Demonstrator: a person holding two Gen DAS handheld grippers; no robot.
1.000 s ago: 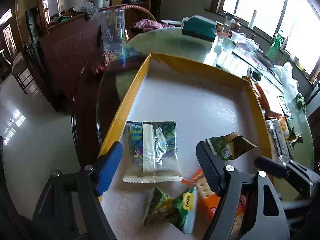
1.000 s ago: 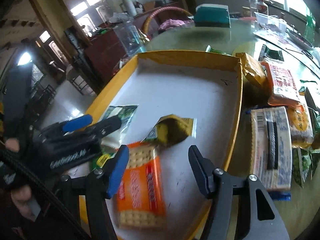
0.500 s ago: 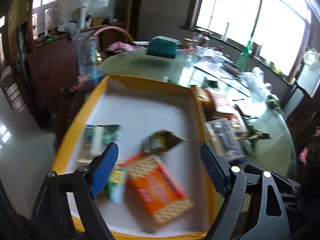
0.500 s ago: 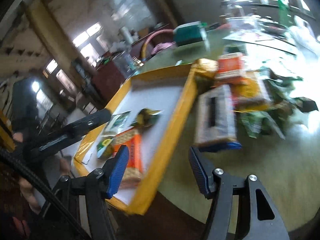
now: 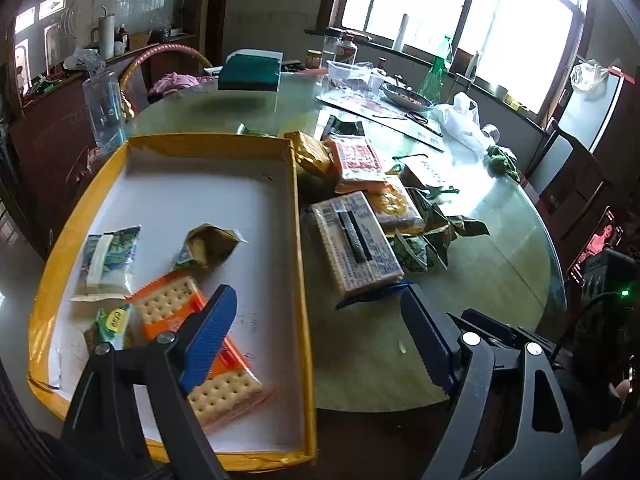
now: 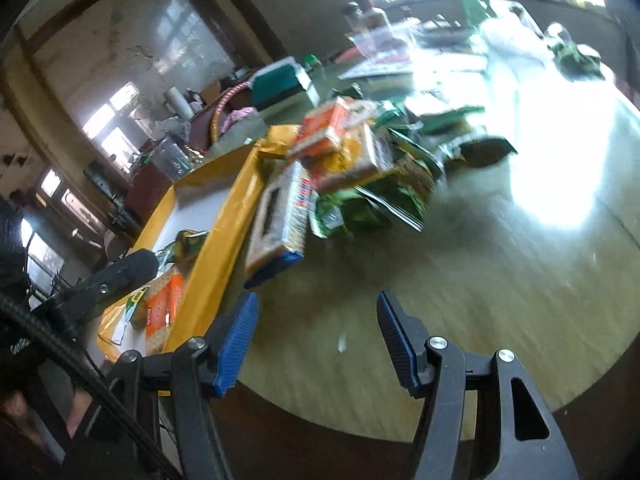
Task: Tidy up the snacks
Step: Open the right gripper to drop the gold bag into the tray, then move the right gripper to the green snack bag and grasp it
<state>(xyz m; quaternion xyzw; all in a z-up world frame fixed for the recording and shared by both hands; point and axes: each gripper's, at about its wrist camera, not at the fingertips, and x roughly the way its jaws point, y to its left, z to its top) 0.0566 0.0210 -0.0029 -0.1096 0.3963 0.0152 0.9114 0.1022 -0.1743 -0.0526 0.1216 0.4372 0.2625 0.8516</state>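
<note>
The left gripper [image 5: 320, 320], its blue ribbed pads spread wide and holding nothing, is hovering over the near right edge of the shallow yellow-walled cardboard tray with a white floor [image 5: 298, 216]. Inside that tray four snacks are lying: an orange cracker packet with a clear window [image 5: 200, 344] nearest the camera, a small green pouch with a yellow label [image 5: 110, 322] just beside it on the left, a pale green-and-white sachet [image 5: 108, 260] further back, and a crumpled olive-gold wrapper [image 5: 206, 246] towards the middle.

Just outside the tray's right wall, on the round glass-topped table [image 5: 480, 280], the remaining snacks are sitting in a heap: a long beige biscuit pack with a dark stripe [image 5: 356, 248] touching the wall, an orange-red packet [image 5: 358, 164] and a yellow packet [image 5: 312, 154] behind it, and dark green foil wrappers [image 5: 440, 232] to the right.

The right gripper [image 6: 314, 322] is likewise standing open and empty above bare table, near the beige pack [image 6: 280, 220] (this view is blurred, so the heap's details are hard to read). The left gripper's black body [image 6: 112, 276] is showing at its left edge.
</note>
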